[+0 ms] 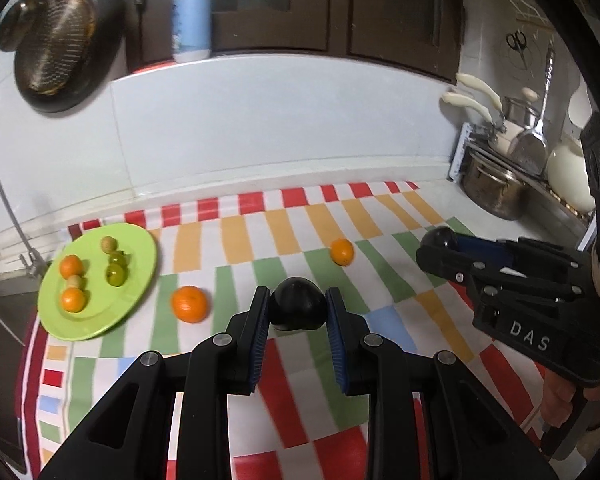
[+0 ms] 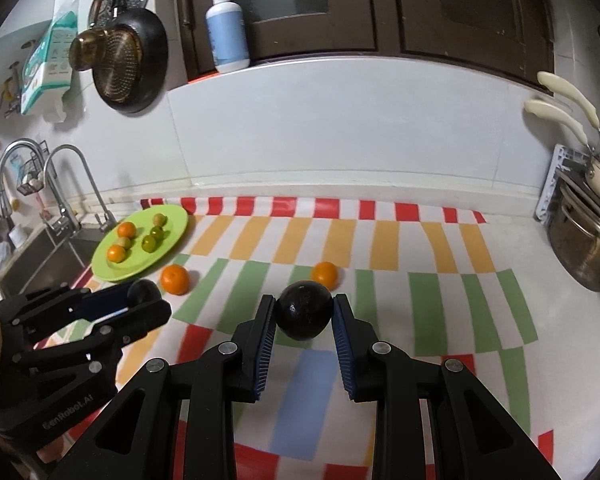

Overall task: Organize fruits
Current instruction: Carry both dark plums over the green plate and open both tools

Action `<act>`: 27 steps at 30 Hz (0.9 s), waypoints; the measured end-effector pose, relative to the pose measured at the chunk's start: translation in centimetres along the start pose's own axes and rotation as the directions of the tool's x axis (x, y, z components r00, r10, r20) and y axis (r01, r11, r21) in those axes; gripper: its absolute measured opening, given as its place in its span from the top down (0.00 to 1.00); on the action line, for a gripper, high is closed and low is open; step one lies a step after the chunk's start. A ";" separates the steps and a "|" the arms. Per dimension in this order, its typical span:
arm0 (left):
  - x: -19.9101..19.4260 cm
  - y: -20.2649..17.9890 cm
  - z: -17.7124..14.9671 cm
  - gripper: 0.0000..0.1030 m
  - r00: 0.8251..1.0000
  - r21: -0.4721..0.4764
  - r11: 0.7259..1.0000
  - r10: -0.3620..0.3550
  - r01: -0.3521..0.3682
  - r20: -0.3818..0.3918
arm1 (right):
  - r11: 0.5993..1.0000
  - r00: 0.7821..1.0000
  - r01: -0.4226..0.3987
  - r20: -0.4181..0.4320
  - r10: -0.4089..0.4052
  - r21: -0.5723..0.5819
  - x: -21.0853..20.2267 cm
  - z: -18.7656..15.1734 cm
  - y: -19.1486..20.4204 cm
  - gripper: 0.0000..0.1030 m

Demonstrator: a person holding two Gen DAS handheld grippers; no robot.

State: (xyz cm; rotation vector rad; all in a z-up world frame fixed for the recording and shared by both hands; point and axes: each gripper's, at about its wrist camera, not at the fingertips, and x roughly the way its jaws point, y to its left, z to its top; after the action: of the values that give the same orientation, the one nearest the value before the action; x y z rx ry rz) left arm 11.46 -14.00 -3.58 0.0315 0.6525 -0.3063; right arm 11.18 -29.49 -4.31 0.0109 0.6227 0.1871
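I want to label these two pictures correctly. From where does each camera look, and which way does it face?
Left wrist: sits on the left gripper, faces the wall over the cloth; shows its fingers on a dark fruit, and the right gripper.
Right wrist: sits on the right gripper, same direction; shows the left gripper.
Shared: green plate, two loose oranges.

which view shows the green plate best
Left wrist view: the green plate is larger and its six small fruits are easy to tell apart. In the right wrist view the plate is whole but farther off and smaller.

Checked cloth [image 1: 292, 240] carries green plate [image 1: 140, 248], two oranges [image 1: 189, 304].
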 end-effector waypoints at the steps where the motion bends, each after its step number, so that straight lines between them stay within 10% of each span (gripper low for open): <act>1: -0.3 0.4 0.1 0.73 1.000 -0.004 1.000 0.003 -0.003 0.005 | 1.000 1.000 -0.005 0.003 0.005 -0.004 0.0 0.1 0.5 0.71; 27: -4.9 8.9 -0.3 0.73 0.992 -0.044 0.993 0.108 -0.105 0.072 | 0.995 0.996 -0.078 0.036 0.080 -0.058 0.8 2.1 9.6 0.71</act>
State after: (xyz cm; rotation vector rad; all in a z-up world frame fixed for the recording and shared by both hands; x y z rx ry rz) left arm 10.22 -4.19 -1.46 0.0161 0.5813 -0.1901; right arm 11.42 -19.77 -2.44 -0.0152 0.5792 0.2801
